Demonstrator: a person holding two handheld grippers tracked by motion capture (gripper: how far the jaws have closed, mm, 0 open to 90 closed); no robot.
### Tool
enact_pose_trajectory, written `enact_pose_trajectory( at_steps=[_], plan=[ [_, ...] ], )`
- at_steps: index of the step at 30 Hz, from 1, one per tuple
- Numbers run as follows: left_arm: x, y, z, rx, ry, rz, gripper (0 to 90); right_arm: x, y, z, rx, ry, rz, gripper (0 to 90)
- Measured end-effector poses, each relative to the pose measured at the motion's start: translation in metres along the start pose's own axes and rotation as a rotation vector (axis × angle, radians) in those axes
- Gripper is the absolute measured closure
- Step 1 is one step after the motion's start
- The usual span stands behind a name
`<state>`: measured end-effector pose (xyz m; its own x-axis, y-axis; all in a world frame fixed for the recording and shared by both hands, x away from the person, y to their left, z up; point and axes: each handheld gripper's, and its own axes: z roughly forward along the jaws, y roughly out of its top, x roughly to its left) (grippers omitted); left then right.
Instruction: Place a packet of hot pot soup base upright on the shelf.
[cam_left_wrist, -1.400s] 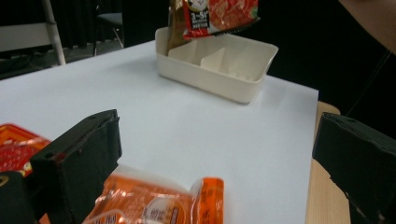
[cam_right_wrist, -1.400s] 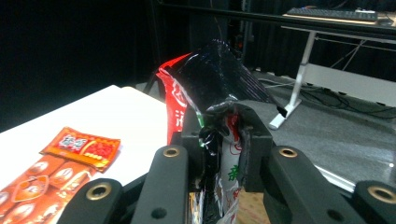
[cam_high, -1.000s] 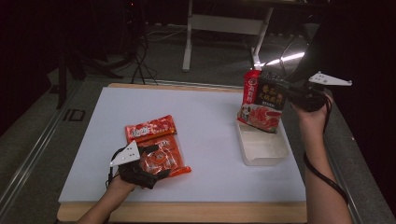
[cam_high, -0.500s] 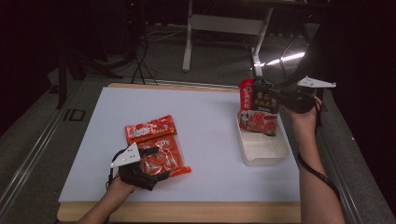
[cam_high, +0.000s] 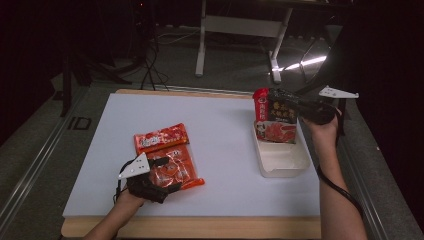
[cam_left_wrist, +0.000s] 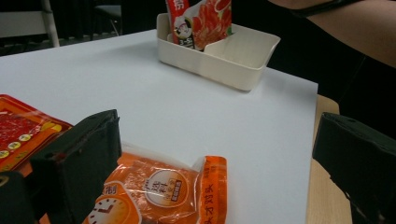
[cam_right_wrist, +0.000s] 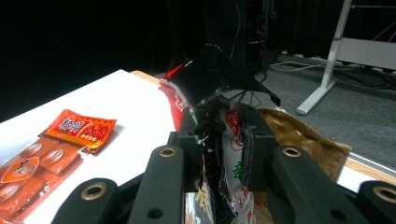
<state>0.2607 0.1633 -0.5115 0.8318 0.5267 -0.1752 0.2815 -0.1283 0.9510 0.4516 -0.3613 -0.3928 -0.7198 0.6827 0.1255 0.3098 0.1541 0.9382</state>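
My held red-black packet (cam_high: 276, 120): Chinese print, too blurred to read. Orange packet (cam_left_wrist: 161, 191) between my left jaws: Chinese characters, clock logo, illegible. Floor beside table: "ID" (cam_high: 79, 123).

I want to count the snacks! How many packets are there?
3. One packet is pinched in the right gripper, standing in the white box. A red packet and an orange packet lie by the left gripper. Others may be hidden.

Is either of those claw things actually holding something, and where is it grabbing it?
The right gripper pinches the red snack bag by its top edge. The left gripper, open, holds nothing.
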Motion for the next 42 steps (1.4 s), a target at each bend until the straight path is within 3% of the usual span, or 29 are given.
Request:
enact_pose_trajectory(
  at_steps=[2, 6, 11, 15, 17, 21, 27, 31, 34, 36, 39, 42],
  plan=[
    [0.001, 0.000, 0.000, -0.004, 0.007, -0.005, 1.9, -0.001, -0.006, -0.004, -0.023, 0.006, -0.008, 73.3],
    [0.004, 0.000, -0.002, -0.021, 0.022, -0.017, 1.9, -0.005, -0.017, -0.011, -0.058, 0.010, 0.032, 72.2],
    [0.006, 0.000, -0.004, -0.025, 0.025, -0.031, 1.9, -0.008, -0.031, -0.008, -0.003, 0.000, 0.033, 70.9],
    [0.007, 0.000, -0.004, -0.025, 0.033, -0.034, 1.9, -0.011, -0.043, -0.014, -0.020, -0.017, 0.056, 70.6],
    [0.007, 0.000, -0.004, -0.027, 0.045, -0.031, 1.9, -0.013, -0.048, -0.019, -0.005, -0.043, 0.049, 70.6],
    [0.009, 0.001, -0.005, -0.033, 0.048, -0.044, 1.9, -0.014, -0.051, -0.027, 0.008, -0.051, 0.058, 65.8],
    [0.010, 0.001, -0.004, -0.017, 0.066, -0.019, 1.9, -0.003, -0.045, -0.039, 0.024, -0.111, 0.092, 54.0],
    [0.012, 0.001, -0.005, -0.011, 0.086, -0.019, 1.9, 0.007, -0.038, -0.052, 0.006, -0.168, 0.066, 47.0],
    [0.014, 0.003, -0.007, -0.024, 0.094, -0.033, 1.9, 0.017, -0.031, -0.064, -0.006, -0.223, 0.032, 46.8],
    [0.015, 0.003, -0.009, -0.034, 0.095, -0.056, 1.9, 0.026, -0.027, -0.073, -0.041, -0.220, 0.021, 45.0],
    [0.017, 0.005, -0.010, -0.014, 0.092, -0.096, 1.9, 0.045, -0.025, -0.078, -0.073, -0.192, 0.010, 35.6],
    [0.017, 0.006, -0.010, 0.011, 0.103, -0.091, 1.9, 0.066, -0.025, -0.075, -0.073, -0.162, 0.037, 31.3]
  ],
)
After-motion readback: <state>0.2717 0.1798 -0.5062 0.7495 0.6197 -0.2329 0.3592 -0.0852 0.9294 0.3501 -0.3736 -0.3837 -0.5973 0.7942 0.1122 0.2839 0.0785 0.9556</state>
